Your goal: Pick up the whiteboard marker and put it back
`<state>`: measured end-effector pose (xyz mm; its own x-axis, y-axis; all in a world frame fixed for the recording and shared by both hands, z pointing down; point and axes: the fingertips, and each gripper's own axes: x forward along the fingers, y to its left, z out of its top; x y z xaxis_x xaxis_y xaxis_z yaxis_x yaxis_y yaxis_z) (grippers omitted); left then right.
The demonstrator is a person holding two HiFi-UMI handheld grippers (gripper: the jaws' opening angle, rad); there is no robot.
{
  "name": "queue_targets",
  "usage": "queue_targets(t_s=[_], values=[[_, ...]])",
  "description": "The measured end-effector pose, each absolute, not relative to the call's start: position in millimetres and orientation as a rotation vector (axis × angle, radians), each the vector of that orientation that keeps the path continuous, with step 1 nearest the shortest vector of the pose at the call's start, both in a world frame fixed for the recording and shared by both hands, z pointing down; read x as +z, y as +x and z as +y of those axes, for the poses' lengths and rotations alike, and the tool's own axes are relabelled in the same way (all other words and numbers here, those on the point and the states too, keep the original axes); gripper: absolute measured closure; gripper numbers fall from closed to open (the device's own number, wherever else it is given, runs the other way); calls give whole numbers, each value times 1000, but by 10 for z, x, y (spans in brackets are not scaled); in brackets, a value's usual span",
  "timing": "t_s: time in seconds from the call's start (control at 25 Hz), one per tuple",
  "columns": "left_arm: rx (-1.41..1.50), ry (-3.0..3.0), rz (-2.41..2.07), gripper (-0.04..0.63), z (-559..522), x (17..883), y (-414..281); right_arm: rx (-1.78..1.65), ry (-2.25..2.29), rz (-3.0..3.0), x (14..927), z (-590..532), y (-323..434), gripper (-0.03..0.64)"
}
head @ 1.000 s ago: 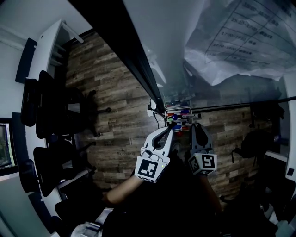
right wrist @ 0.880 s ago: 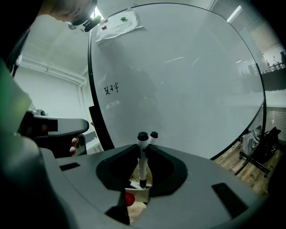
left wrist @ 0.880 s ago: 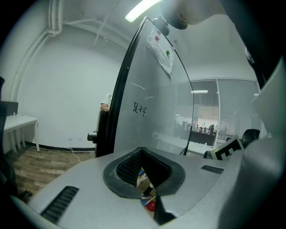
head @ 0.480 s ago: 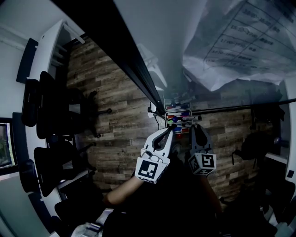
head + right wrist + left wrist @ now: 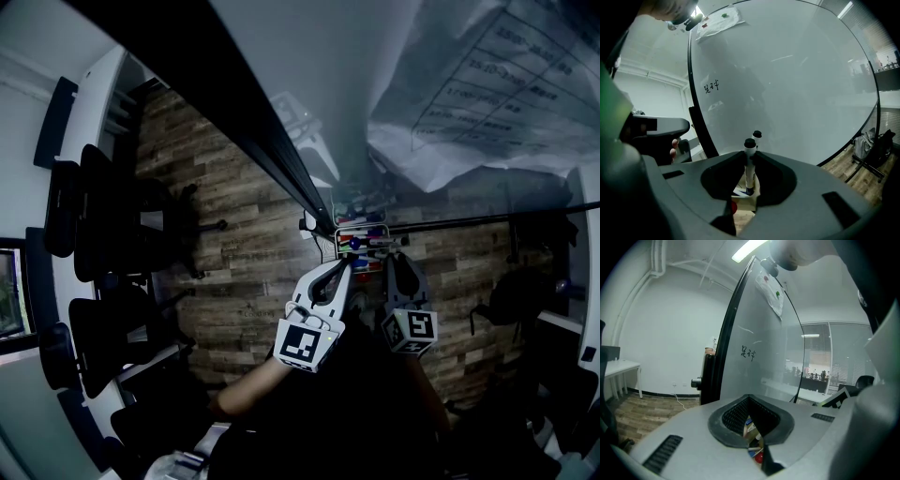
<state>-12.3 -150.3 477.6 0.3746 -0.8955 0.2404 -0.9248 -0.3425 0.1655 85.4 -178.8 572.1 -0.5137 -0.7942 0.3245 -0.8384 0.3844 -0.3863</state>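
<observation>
A white whiteboard marker (image 5: 749, 165) with a black cap stands upright between the jaws of my right gripper (image 5: 749, 157), which is shut on it. Its lower end hangs just over the small marker tray (image 5: 745, 204), where several coloured markers lie. In the head view the tray (image 5: 360, 240) is fixed at the foot of the whiteboard, and both grippers sit just in front of it. My right gripper (image 5: 397, 259) is on the right. My left gripper (image 5: 344, 268) is beside it, shut and holding nothing. Through the slit below its tips I see the tray's contents (image 5: 753, 429).
The whiteboard (image 5: 787, 84) fills the view ahead, with a black frame (image 5: 234, 122) and a few handwritten marks (image 5: 711, 86). A printed sheet (image 5: 487, 84) hangs on it. Dark office chairs (image 5: 103, 225) stand at the left on the wooden floor. A bag (image 5: 874, 140) lies at the right.
</observation>
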Motion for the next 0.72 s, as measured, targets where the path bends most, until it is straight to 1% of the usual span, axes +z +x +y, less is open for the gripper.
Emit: queue_targets(t_s=[0.52, 0.72], values=[[119, 2338, -1611, 588, -1542, 4766, -139, 799, 1482, -2547, 5741, -1814, 826, 538], [129, 2340, -1621, 588, -1537, 4760, -174, 803, 1469, -2553, 5726, -1826, 839, 525]])
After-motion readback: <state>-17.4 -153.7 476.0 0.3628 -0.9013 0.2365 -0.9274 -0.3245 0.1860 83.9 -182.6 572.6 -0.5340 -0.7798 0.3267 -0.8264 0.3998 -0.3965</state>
